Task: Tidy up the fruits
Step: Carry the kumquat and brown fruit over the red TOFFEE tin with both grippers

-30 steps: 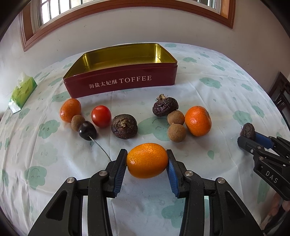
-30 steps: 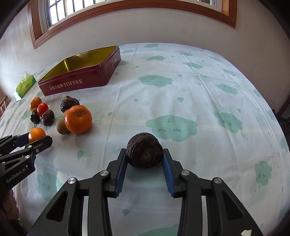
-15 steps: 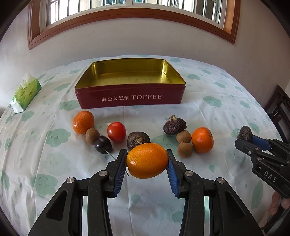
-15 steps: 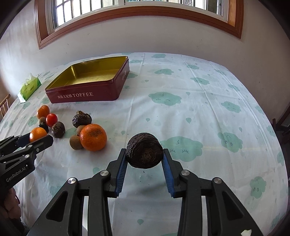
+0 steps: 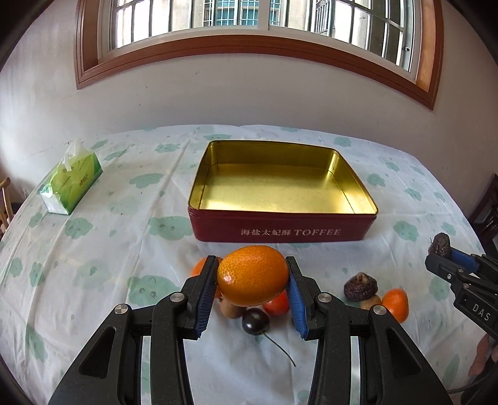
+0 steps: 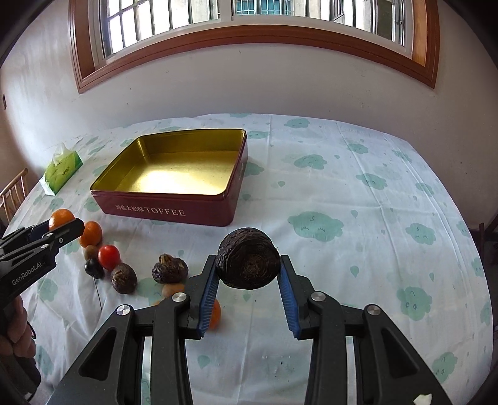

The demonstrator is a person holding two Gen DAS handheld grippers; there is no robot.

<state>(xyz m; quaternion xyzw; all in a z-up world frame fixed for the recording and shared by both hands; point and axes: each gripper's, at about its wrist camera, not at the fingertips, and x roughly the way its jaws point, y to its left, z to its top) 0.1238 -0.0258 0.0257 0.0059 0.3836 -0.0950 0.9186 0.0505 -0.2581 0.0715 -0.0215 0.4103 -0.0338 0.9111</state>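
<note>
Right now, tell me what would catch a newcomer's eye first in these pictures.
The orange clamped in the left gripper and the dark wrinkled fruit clamped in the right gripper dominate the foreground, both held above the table. Behind them sits the red toffee tin, open and showing an empty gold inside. Small fruits lie loose on the cloud-print tablecloth in front of the tin.

You face a white wall spanning the frame's middle. A brown-framed window fills the top, admitting daylight. The cloud-print tablecloth covers the lower half. A wooden chair appears at left edge.
</note>
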